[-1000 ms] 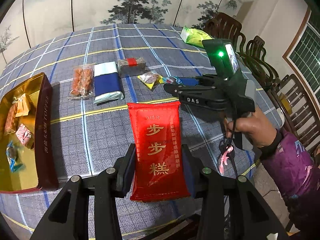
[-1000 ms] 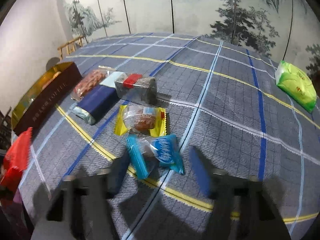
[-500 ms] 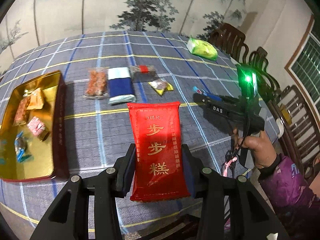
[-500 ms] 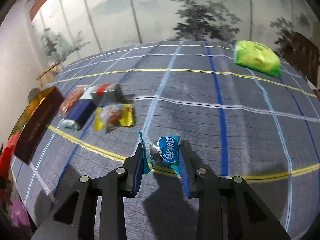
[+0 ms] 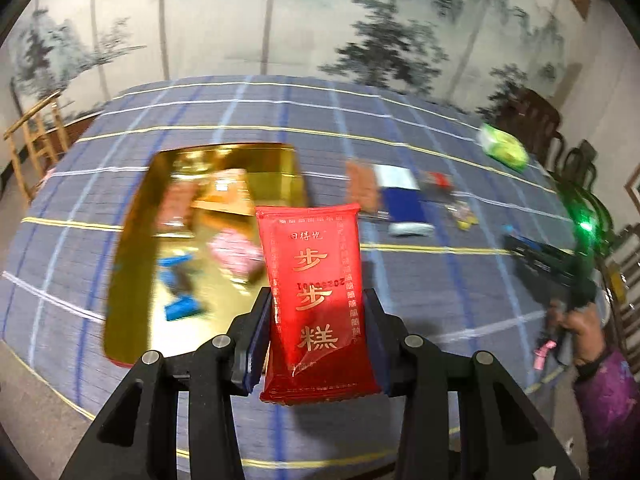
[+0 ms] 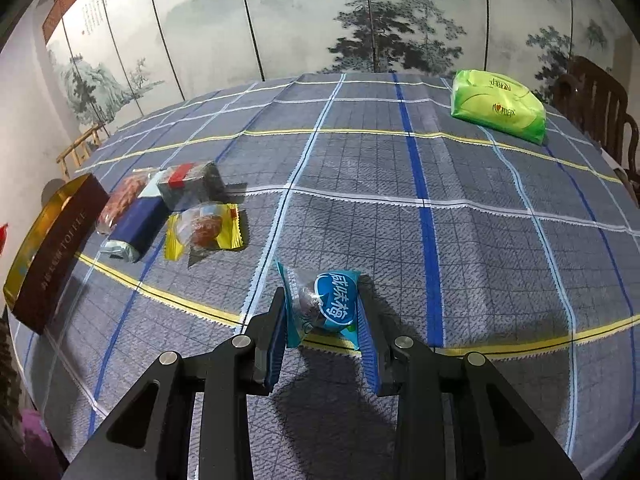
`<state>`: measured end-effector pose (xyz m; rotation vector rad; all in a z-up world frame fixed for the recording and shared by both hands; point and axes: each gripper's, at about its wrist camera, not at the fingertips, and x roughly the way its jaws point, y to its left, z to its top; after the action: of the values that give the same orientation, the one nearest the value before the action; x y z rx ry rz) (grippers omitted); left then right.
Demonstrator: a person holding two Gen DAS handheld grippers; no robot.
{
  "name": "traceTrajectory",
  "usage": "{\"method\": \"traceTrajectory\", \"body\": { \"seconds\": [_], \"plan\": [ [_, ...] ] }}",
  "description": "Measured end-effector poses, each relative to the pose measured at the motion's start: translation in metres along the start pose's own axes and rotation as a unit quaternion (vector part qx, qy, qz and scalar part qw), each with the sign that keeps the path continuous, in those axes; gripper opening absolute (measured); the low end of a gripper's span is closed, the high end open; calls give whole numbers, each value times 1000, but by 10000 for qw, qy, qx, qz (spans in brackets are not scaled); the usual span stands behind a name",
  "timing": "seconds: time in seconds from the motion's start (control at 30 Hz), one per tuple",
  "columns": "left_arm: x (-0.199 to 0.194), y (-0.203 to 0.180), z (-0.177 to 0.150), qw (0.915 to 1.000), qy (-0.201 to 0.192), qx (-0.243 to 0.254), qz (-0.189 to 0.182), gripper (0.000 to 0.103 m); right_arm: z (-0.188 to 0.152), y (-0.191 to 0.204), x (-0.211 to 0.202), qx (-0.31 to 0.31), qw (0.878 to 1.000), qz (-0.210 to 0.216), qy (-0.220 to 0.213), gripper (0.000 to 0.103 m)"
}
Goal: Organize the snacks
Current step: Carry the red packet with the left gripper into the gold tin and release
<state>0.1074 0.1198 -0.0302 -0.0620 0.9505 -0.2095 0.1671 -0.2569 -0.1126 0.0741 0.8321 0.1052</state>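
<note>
**Red packet swung to the tin, blue candy lifted**

Motion marks the last second: the left gripper (image 5: 318,332), clamped on the red packet (image 5: 316,300), has swung left, so the gold tin (image 5: 132,248) now sits just ahead and left of its fingers. A drop-off looks close. The right gripper (image 6: 323,320) has closed on the blue candy (image 6: 326,304), pinched between its pads above the tablecloth (image 6: 480,240). Remaining snacks lie ahead-left of it.

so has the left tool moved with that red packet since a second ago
Yes. The left tool, shut on the red packet, has swung leftward: the gold tin now sits right behind the packet, and the row of loose snacks lies off to the right.
</note>
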Motion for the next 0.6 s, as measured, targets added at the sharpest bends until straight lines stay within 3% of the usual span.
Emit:
{"method": "traceTrajectory", "body": {
  "seconds": [0.23, 0.6],
  "plan": [
    [20, 46, 5, 9990, 13, -286, 348, 39, 0, 4, 0, -77, 9999, -96, 17, 34],
    [48, 78, 1, 9959, 214, -692, 543, 39, 0, 5, 0, -129, 9998, -161, 30, 34]
  ]
}}
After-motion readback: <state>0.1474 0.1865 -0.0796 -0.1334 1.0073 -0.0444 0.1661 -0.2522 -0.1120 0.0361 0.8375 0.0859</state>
